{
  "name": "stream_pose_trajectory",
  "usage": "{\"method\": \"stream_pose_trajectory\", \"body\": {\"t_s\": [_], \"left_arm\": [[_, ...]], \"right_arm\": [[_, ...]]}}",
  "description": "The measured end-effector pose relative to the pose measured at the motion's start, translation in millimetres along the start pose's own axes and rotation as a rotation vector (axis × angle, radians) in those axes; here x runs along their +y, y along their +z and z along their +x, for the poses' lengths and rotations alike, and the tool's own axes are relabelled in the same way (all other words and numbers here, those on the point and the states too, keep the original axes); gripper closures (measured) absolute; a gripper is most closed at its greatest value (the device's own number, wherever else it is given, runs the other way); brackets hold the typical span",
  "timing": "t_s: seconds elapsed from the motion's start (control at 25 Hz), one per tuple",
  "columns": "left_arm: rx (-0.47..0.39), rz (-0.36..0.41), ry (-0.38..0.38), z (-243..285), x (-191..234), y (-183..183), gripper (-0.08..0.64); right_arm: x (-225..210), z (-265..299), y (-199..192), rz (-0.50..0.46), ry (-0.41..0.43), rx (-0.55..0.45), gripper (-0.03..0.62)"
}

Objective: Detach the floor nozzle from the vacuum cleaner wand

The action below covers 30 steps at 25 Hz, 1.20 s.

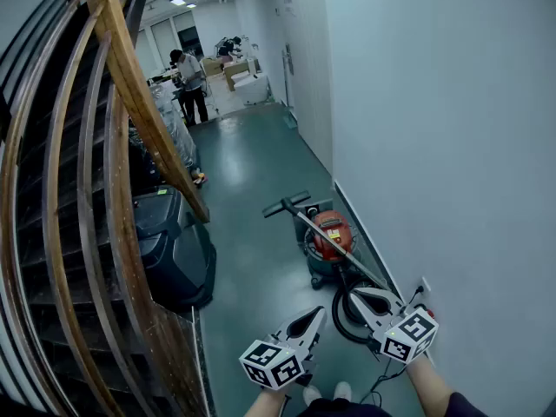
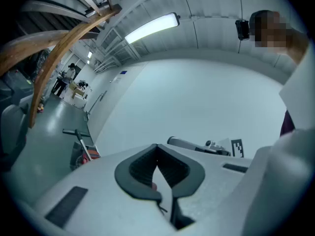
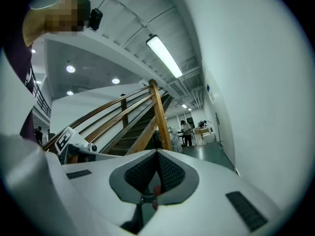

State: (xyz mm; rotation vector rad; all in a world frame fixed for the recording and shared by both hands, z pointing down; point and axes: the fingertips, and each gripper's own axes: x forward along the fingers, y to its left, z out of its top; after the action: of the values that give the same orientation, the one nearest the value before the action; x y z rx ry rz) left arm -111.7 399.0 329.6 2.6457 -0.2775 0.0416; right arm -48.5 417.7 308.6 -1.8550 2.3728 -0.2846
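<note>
The left gripper (image 1: pixel 318 313) and right gripper (image 1: pixel 354 294) hold their fingers together, empty. The red vacuum cleaner (image 1: pixel 330 231) has its wand (image 1: pixel 356 263) joined to the floor nozzle (image 1: pixel 287 204). Any label on it is too small to read.

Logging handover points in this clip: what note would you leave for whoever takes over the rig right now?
Left gripper: shut, empty.
Right gripper: shut, empty.
Red canister vacuum stands ahead by the wall; its wand slants across it, floor nozzle attached at the far end.
Done: nothing; neither gripper touches the vacuum.
Left: grip wand and nozzle, pull them apart.
</note>
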Motion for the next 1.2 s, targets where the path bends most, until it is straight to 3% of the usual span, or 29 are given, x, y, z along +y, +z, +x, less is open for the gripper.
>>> {"method": "stream_pose_trajectory", "body": {"t_s": [0.36, 0.72, 1.2], "left_arm": [[0.026, 0.131, 0.090, -2, 1, 8, 0.555], [0.025, 0.104, 0.115, -1, 20, 5, 0.555], [0.037, 0.028, 0.125, 0, 73, 7, 0.555]], "right_arm": [[14, 4, 3, 0.000, 0.014, -0.023, 0.575], [17, 13, -8, 0.019, 0.037, -0.001, 0.575], [-1, 46, -21, 0.045, -0.007, 0.041, 0.575]]}}
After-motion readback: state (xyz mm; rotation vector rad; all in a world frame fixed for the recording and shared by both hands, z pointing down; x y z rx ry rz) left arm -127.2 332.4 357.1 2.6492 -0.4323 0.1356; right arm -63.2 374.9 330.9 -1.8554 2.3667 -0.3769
